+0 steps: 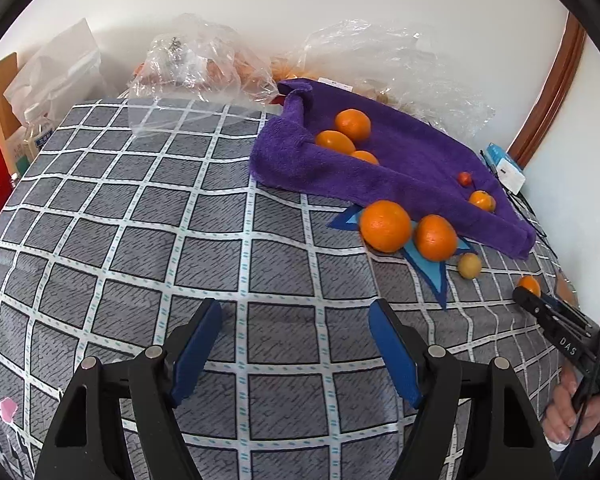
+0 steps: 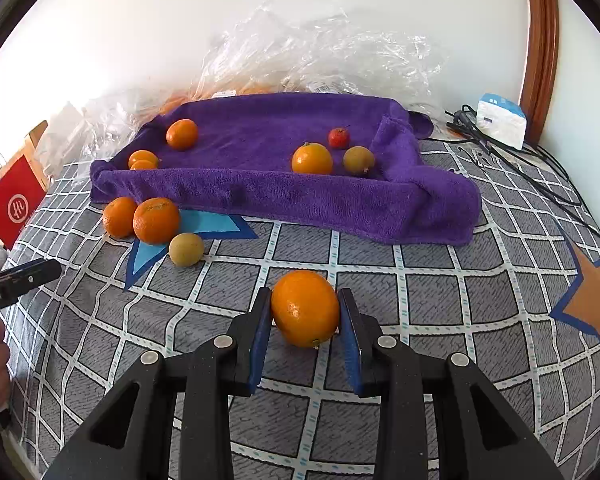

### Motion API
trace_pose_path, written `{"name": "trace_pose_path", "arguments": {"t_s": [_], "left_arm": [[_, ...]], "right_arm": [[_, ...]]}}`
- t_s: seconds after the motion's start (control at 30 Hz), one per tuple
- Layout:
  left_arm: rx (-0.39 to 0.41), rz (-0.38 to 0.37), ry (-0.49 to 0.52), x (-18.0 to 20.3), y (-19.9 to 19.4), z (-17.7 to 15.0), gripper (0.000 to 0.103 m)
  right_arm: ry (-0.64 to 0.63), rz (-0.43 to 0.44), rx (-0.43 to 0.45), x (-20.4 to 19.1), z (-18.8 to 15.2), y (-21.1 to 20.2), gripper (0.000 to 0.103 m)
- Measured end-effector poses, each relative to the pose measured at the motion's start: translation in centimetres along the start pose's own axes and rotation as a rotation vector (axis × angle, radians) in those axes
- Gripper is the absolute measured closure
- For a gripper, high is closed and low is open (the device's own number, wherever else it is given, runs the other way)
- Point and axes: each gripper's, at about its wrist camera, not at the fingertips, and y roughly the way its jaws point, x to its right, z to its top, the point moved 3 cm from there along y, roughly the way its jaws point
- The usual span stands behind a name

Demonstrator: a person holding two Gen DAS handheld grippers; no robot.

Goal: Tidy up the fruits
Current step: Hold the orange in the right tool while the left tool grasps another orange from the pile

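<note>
Fruit lies in two groups ahead of you. Your right hand-held gripper [image 2: 305,312] is clenched on a round orange citrus fruit [image 2: 305,308], its blue pads pressing both sides of the fruit, over the grey checked cloth with white grid lines [image 2: 380,280]. Your left hand-held gripper [image 1: 296,320] is released, with only that cloth between its blue pads. A purple terry towel with raised edges [image 2: 260,196] lies farther back; on it are three oranges at the left end, and another orange [image 2: 312,158], a small red fruit [image 2: 338,138] and a brownish-green round fruit [image 2: 359,160] toward the right end. Just in front of the towel's left end, two large oranges [image 2: 156,220] touch, with a yellow-green round fruit [image 2: 186,249] beside them. Crumpled clear plastic bags [image 2: 320,52] lie behind the towel.
</note>
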Motion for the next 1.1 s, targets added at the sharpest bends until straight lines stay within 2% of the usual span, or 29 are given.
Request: {"name": "trace_pose_path", "arguments": {"t_s": [0.23, 0.43, 0.5, 0.6, 0.8, 0.87, 0.9, 1.0, 1.1], "left_arm": [[0.041, -0.015, 0.007, 2.2, 0.6, 2.5, 0.029], [0.006, -0.061, -0.047, 2.5, 2.0, 3.3, 0.029], [0.001, -0.083, -0.037, 3.0, 2.3, 3.4, 0.029], [0.003, -0.053, 0.009, 4.3, 3.2, 3.7, 0.029], [0.002, -0.037, 0.039, 5.5, 5.2, 4.2, 0.03], [-0.014, -0.016, 0.052, 5.6, 5.8, 4.2, 0.04], [-0.019, -0.015, 0.05, 5.5, 6.1, 4.2, 0.041], [0.007, -0.04, 0.049, 5.4, 6.0, 4.1, 0.046], [0.031, -0.076, 0.043, 5.4, 5.9, 3.8, 0.061]], "right_arm": [[0.018, 0.003, 0.008, 0.3, 0.2, 0.0, 0.071], [0.064, 0.023, 0.005, 1.1, 0.0, 0.1, 0.07], [0.066, 0.021, 0.005, 1.1, 0.0, 0.1, 0.07], [0.057, 0.022, 0.001, 0.9, 0.0, 0.2, 0.071], [0.067, 0.024, -0.001, 1.0, 0.0, 0.3, 0.071], [0.072, 0.029, -0.005, 1.2, -0.1, 0.4, 0.071], [0.073, 0.034, -0.007, 1.2, -0.1, 0.4, 0.071], [0.071, 0.033, -0.011, 1.1, -0.1, 0.5, 0.071], [0.056, 0.024, -0.014, 0.8, -0.1, 0.5, 0.071]]}}
